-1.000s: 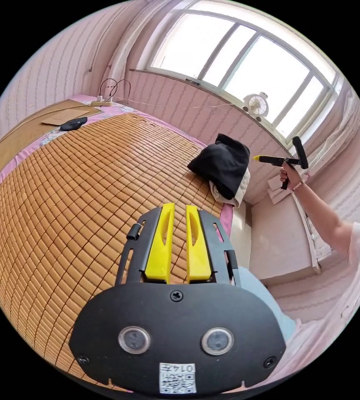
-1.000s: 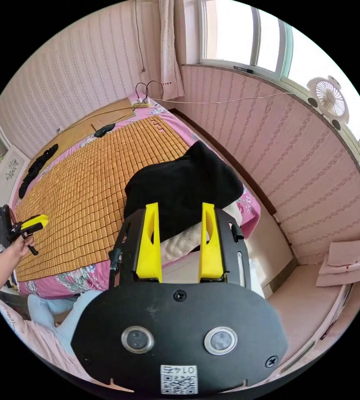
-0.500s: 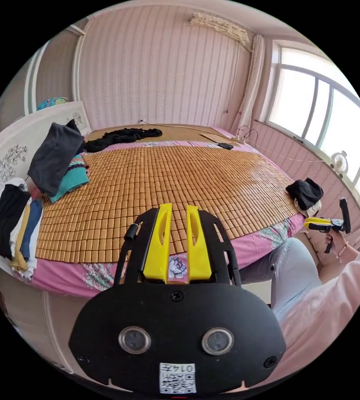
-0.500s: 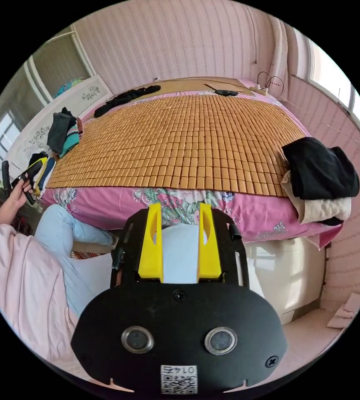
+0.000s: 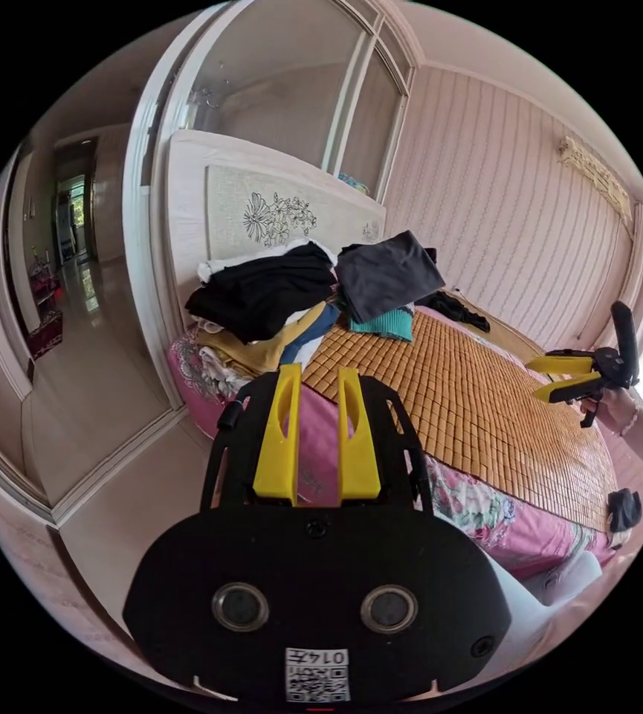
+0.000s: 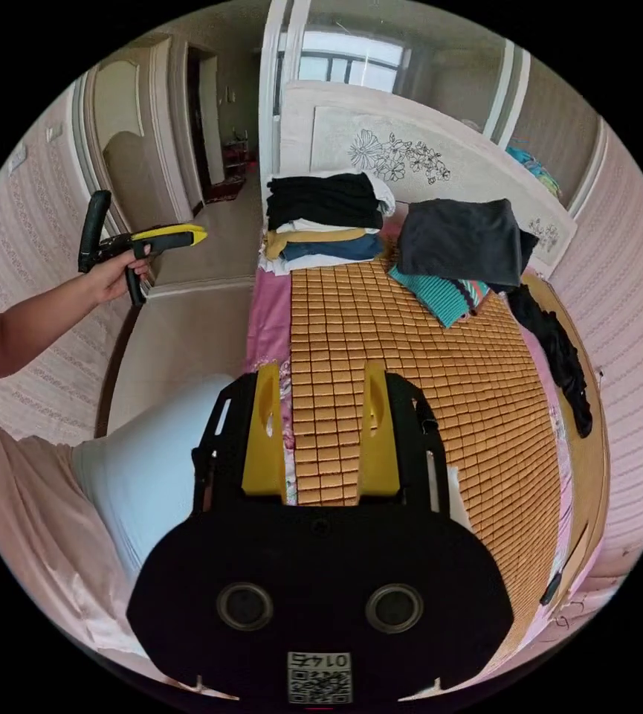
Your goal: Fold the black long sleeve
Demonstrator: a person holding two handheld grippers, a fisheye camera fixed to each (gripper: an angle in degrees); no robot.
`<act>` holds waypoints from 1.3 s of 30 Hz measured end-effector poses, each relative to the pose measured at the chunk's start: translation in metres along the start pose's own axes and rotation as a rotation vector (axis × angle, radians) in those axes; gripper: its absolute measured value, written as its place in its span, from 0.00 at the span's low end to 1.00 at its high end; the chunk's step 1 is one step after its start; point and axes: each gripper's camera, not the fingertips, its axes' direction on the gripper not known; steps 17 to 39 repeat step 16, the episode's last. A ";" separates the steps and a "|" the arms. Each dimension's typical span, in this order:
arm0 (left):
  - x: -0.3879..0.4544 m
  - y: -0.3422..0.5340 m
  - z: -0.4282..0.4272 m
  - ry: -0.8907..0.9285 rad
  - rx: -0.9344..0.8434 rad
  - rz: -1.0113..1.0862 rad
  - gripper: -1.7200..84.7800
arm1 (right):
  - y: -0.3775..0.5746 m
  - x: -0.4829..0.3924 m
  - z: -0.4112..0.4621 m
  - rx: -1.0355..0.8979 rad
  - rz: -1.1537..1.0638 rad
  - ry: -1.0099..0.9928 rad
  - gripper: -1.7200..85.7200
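The left gripper [image 5: 317, 424] hangs off the near side of the bed, over the pink flowered sheet, with its yellow jaws a narrow gap apart and nothing between them. In the right gripper view a hand [image 6: 113, 275] holds the left gripper [image 6: 187, 236] to the left, over the floor by the doorway, well apart from the clothes. The right gripper [image 6: 321, 439] hovers over the near edge of the bamboo mat [image 6: 410, 387], jaws wide apart and empty. In the left gripper view the right gripper [image 5: 551, 375] is at the right above the bamboo mat [image 5: 485, 401], held by the other hand [image 5: 615, 405].

A black garment [image 5: 262, 290] lies on top of a pile of clothes at the head of the bed, against the white headboard [image 5: 276, 208], beyond the left gripper's tips and not touched by them. In the right gripper view the black garment [image 6: 325, 199] is far ahead, with open mat between it and the jaws. Under it lie white, yellow and blue pieces.

Just right of the pile, a dark grey garment [image 6: 459, 238] rests on a teal striped one [image 6: 440, 294]. A second black piece [image 6: 555, 349] trails along the far right edge of the bed, beyond the mat. I cannot tell which of the two black pieces is the long sleeve.

The person's pale trouser leg [image 6: 150, 461] is between the right gripper and the floor on the left.
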 end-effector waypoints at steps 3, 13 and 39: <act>-0.046 -0.036 0.013 -0.049 0.046 -0.041 0.11 | -0.074 0.008 0.025 0.042 -0.038 0.043 0.16; -0.143 -0.142 0.097 -0.095 0.023 -0.151 0.16 | -0.279 0.039 0.142 0.036 -0.050 0.038 0.20; -0.150 -0.152 0.130 -0.052 -0.079 -0.139 0.17 | -0.327 0.062 0.173 0.071 0.052 0.047 0.21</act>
